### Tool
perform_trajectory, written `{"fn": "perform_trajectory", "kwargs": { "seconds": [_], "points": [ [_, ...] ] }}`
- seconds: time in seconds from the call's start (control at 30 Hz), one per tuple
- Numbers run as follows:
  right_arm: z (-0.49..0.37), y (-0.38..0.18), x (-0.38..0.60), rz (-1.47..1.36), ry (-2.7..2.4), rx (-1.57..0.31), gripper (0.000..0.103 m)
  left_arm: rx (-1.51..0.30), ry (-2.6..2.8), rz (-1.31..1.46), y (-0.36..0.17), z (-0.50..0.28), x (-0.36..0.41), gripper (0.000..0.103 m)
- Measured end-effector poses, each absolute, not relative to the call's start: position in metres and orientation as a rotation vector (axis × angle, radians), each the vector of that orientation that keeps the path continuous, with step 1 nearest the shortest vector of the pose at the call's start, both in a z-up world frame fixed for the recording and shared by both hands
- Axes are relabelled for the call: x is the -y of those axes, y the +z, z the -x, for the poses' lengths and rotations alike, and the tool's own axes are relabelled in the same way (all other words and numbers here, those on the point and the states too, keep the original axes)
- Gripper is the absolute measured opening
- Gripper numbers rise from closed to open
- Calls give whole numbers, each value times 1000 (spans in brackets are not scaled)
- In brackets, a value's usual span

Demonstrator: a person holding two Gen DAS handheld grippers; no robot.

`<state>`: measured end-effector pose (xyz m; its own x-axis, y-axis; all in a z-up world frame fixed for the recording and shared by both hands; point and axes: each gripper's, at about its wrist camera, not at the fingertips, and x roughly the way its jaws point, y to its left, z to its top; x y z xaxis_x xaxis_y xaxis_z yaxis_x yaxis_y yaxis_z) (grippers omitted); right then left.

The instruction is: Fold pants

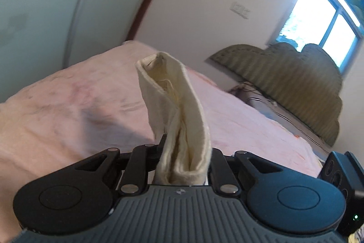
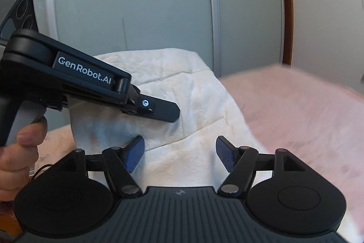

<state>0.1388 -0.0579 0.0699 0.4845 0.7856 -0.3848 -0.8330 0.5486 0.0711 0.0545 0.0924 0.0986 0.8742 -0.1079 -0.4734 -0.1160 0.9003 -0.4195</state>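
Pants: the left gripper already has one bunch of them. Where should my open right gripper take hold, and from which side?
Probably the raised fold of the pants just ahead of the right gripper, whose jaws stand open. Come straight forward, low over the pink bedspread: the cloth hangs draped from the left gripper, so a ridge faces the pads.

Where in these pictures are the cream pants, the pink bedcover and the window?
Cream pants (image 1: 182, 129): left wrist view, on the folded band held by the left tool.
Pink bedcover (image 1: 75, 120): left wrist view, on a bare stretch.
Window (image 1: 318, 15): left wrist view, on the bright pane.
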Motion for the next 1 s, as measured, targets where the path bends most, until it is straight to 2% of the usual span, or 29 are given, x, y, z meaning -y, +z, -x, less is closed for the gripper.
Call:
{"fn": "perform_trajectory", "kwargs": {
  "seconds": [0.27,0.53,0.8,1.0],
  "points": [
    [-103,91,172,77,886,-317,70,-526,-207,324,111,-61,23,20],
    [-102,63,238,64,740,-335,70,-560,-355,195,86,-67,126,23],
    [-96,46,287,64,639,-397,70,-607,-436,95,52,-74,201,27],
    [-100,24,304,54,607,-455,70,-667,-434,65,28,-81,221,30]
  ]
}}
